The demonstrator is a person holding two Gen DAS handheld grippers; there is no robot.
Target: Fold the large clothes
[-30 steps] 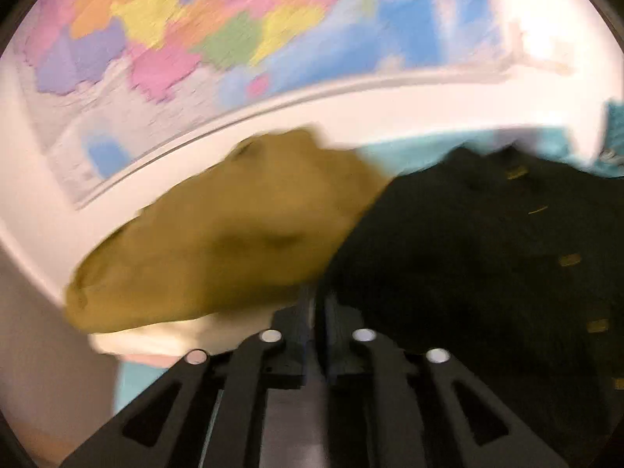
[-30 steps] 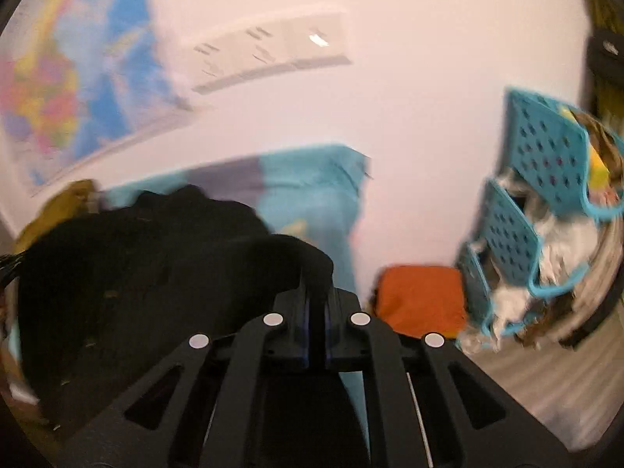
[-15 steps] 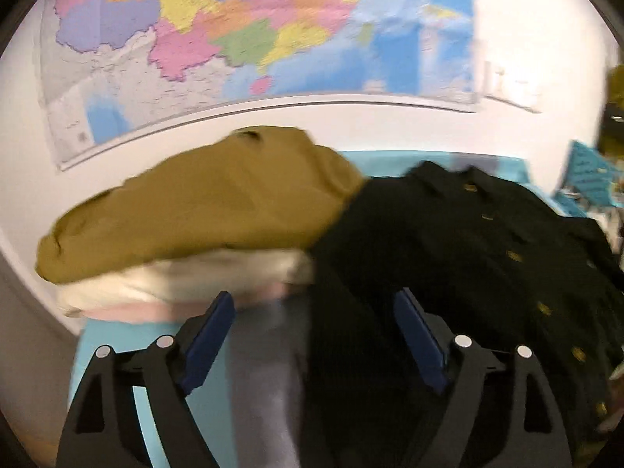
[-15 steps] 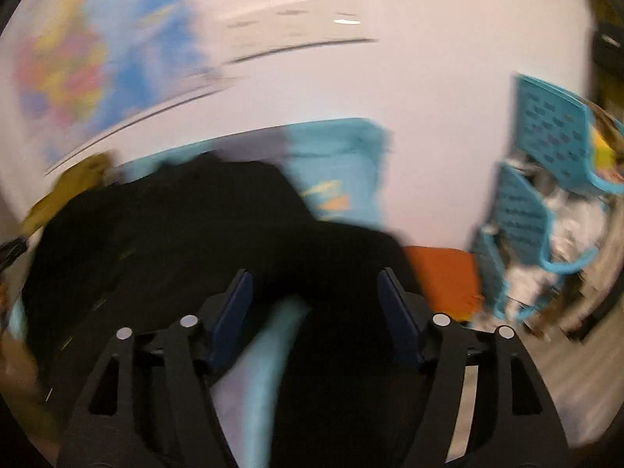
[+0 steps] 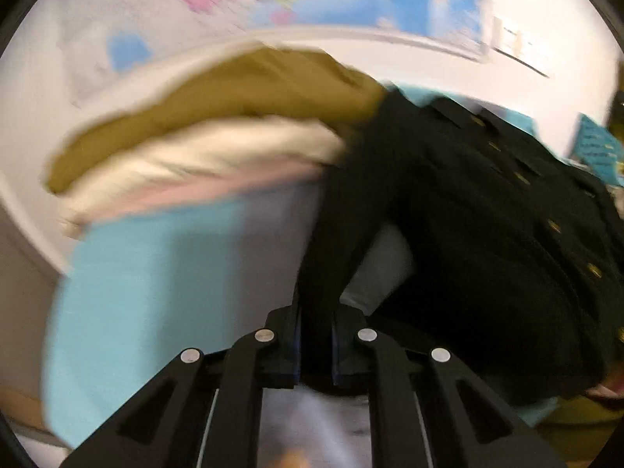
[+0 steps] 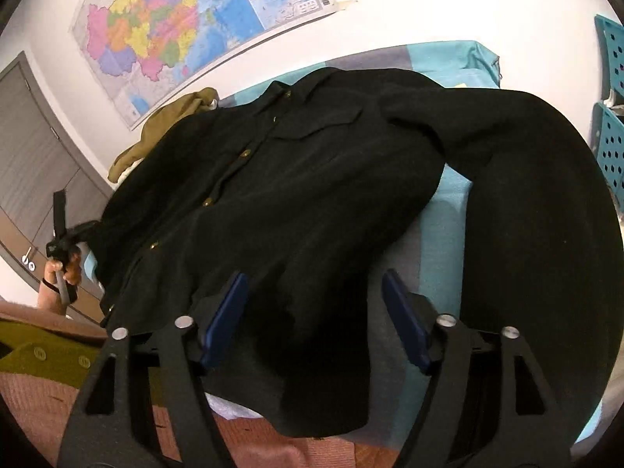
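Observation:
A black button-front shirt lies spread on the light-blue table cover, its sleeve draped down the right. My right gripper hovers over the shirt's near hem. Its jaws are closing and still wide, with the cloth between them untouched by the blue pads. In the left wrist view my left gripper is closing its jaws onto a strip of the black shirt, and the pads pinch it. That gripper also shows at the shirt's left edge, held by a hand.
A stack of folded clothes, olive over cream, sits left of the shirt by the wall. Blue perforated crates stand at the right. A map hangs on the wall, and a pinkish fabric lies at the near edge.
Both grippers opened from shut and moved down toward the shirt's near side. The left one has shut again on black cloth; the right stays wide over the hem.

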